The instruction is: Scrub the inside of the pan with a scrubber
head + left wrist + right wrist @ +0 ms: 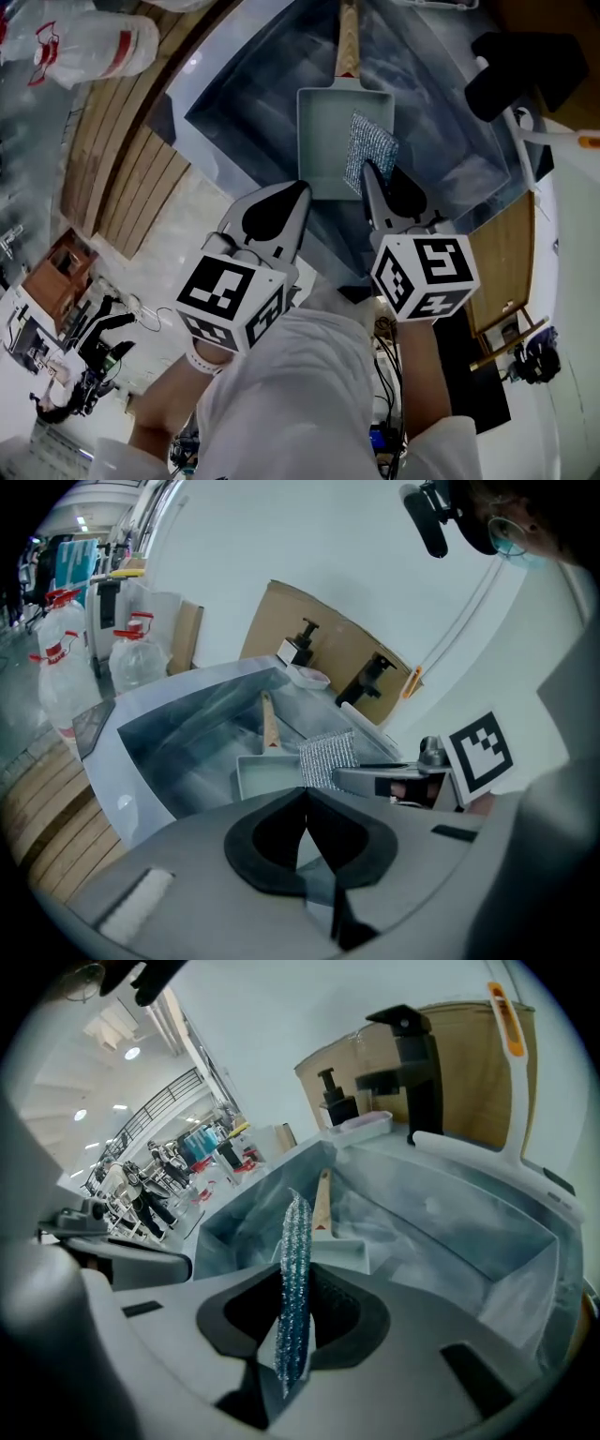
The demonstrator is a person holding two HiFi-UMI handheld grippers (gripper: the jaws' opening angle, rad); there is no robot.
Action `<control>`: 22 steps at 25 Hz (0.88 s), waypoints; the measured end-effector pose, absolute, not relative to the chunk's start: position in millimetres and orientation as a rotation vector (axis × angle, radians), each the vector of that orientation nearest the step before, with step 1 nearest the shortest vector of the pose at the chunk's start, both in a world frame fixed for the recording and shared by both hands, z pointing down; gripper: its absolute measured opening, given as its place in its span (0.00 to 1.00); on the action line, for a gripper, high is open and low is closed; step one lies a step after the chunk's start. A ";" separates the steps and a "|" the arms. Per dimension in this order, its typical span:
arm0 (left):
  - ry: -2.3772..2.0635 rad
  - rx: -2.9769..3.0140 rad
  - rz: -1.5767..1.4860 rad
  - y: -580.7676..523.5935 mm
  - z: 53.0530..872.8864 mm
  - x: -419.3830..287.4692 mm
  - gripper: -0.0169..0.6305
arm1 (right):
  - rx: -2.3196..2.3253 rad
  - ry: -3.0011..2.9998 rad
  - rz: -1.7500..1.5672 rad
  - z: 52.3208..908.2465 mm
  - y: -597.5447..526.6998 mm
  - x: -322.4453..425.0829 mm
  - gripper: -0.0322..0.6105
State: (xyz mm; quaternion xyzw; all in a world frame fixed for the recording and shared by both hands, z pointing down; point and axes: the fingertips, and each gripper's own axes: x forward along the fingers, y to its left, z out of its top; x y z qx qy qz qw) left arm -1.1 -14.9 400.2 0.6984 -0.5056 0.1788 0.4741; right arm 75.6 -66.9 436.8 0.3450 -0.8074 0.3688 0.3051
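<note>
A grey rectangular pan [328, 141] with a wooden handle [348, 42] lies in the plastic-lined sink [441, 122]. My right gripper [367, 173] is shut on a silver mesh scrubber [371, 150], which hangs over the pan's right rim. In the right gripper view the scrubber [296, 1232] stands edge-on between the jaws of the right gripper [298, 1279], with the pan [342, 1252] beyond. My left gripper [298, 192] is shut and empty, just above the pan's near edge. The left gripper view shows the left gripper [306, 803], with the pan [262, 778] and scrubber [328, 757] ahead.
A black faucet [525, 66] rises at the sink's right, with a white-handled tool [553, 139] beside it. Plastic water bottles [89, 47] stand on the wooden counter [122, 159] to the left. Soap dispensers [300, 647] sit behind the sink.
</note>
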 end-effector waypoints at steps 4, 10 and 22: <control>-1.246 1.677 0.423 -20.3 411.6 -3.9 0.03 | 0.872 -2.122 1.005 455.4 -71.9 63.0 0.15; -1.241 1.663 0.401 -30.1 424.3 -5.2 0.03 | 0.779 -2.116 1.015 479.5 -74.2 43.9 0.15; -1.271 1.598 0.397 -19.3 444.2 -11.1 0.03 | 0.647 -2.093 1.094 529.5 -69.1 5.8 0.15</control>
